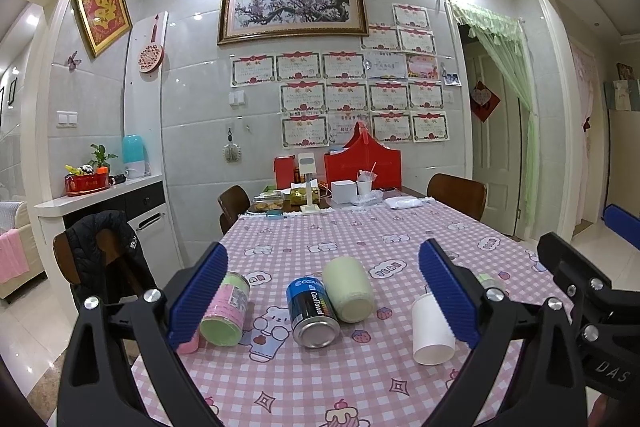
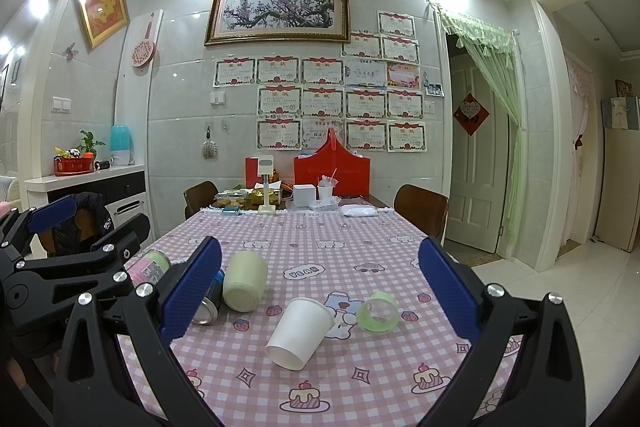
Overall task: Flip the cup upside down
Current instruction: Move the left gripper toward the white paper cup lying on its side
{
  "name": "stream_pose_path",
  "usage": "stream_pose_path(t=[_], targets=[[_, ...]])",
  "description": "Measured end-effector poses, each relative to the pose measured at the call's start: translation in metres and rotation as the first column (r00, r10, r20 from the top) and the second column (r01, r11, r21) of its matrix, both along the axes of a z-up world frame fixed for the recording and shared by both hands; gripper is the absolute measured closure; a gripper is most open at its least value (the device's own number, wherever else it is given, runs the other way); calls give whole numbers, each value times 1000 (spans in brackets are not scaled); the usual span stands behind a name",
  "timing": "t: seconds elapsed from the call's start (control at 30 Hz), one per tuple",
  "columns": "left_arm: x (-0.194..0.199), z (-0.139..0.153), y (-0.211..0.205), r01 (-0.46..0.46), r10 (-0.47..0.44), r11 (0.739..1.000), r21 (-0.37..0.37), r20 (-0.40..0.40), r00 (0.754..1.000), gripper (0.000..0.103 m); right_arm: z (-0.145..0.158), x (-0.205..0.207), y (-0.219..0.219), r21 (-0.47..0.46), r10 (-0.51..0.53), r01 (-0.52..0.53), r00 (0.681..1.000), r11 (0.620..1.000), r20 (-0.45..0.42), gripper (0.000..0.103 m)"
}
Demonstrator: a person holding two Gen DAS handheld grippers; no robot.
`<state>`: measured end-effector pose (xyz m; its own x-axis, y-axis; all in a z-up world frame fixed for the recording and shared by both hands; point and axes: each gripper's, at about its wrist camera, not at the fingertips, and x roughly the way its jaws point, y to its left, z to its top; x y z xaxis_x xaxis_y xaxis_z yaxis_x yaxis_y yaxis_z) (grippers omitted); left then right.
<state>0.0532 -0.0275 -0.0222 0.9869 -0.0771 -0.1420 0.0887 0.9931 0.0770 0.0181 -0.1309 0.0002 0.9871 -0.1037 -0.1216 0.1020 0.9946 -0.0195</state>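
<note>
A white paper cup (image 2: 299, 331) lies on its side on the pink checked tablecloth, base toward me. My right gripper (image 2: 320, 287) is open and empty, its blue pads either side of the cup, above and short of it. The cup also shows in the left wrist view (image 1: 431, 330), partly behind the right pad. My left gripper (image 1: 322, 291) is open and empty, held above a blue can (image 1: 313, 311) and a pale green cup (image 1: 349, 289), both lying on their sides.
A pink and green container (image 1: 226, 311) lies by the left pad. A green tape roll (image 2: 378, 311) lies right of the paper cup. Red boxes (image 2: 332, 171), food and a stand crowd the table's far end. Chairs (image 2: 422, 211) stand at both sides.
</note>
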Motion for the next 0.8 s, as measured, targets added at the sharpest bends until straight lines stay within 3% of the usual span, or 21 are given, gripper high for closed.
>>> stream_pose_path(t=[0.23,0.5,0.8], targets=[[10,-4,-14,26,-26,1000,11,-31,999,8,-7,6,-13,-1,-20,20,1000,1000,-17,8],[44,-22,-43,97,-95,995,7,-122,988,8,-27,26,-39,7,-68,69,994,998,-81,8],[98,-74,-84,175,-171,984,-12,-290,942,8,-61,56,-68,24,-110,117,973,993,-202,8]])
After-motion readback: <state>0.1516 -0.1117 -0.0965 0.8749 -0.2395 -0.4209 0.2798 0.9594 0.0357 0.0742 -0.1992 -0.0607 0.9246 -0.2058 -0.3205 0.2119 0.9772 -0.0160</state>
